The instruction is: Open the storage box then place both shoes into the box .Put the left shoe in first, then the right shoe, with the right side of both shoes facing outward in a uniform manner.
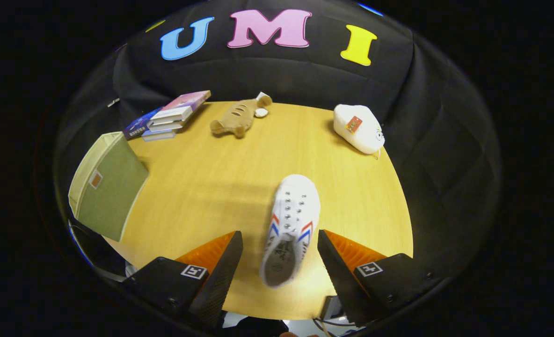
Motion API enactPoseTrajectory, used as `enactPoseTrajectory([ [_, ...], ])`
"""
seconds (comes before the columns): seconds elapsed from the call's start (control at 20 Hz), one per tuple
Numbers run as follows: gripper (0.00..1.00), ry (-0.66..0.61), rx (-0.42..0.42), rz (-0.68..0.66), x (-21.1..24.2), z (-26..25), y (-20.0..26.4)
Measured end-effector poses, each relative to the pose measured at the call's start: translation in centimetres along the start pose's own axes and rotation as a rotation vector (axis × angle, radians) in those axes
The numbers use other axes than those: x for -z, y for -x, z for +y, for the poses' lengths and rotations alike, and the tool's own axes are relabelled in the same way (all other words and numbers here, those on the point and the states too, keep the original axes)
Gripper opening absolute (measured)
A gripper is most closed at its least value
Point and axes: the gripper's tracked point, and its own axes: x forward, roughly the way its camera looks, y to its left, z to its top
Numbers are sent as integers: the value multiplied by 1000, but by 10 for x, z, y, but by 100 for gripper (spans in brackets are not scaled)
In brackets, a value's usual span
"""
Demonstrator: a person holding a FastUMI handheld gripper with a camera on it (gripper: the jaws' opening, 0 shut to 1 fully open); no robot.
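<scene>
Gripper view: the gripper (280, 243) is being held spread wide, clear of the white shoe (288, 224) lying between its fingers on the table (202, 187); the storage box (106, 185) is sitting off left.

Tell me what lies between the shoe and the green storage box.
Only bare tabletop between the shoe and storage box in the gripper view; the open gripper straddles the shoe.

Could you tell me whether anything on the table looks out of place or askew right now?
One thing: a single white shoe lies between the open gripper fingers, with no second shoe on the table. The green storage box hangs over the table's edge.
</scene>
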Motion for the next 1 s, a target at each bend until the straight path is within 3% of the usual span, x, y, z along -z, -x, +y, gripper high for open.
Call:
enactPoseTrajectory([
  [0.2, 99, -14, -1, 70, 20, -34, -28],
  [0.55, 97, -98, -84, 191, 47, -23, -69],
  [0.6, 92, -116, -89, 189, 46, -22, -73],
  [0.7, 64, -178, -129, 211, 46, -9, -76],
  [0.75, 45, -201, -116, 207, 44, -10, -77],
  [0.9, 32, -243, -86, 200, 43, -15, -78],
  [0.95, 21, -278, -84, 204, 43, -16, -78],
  [1.0, 17, -308, -85, 202, 42, -17, -78],
])
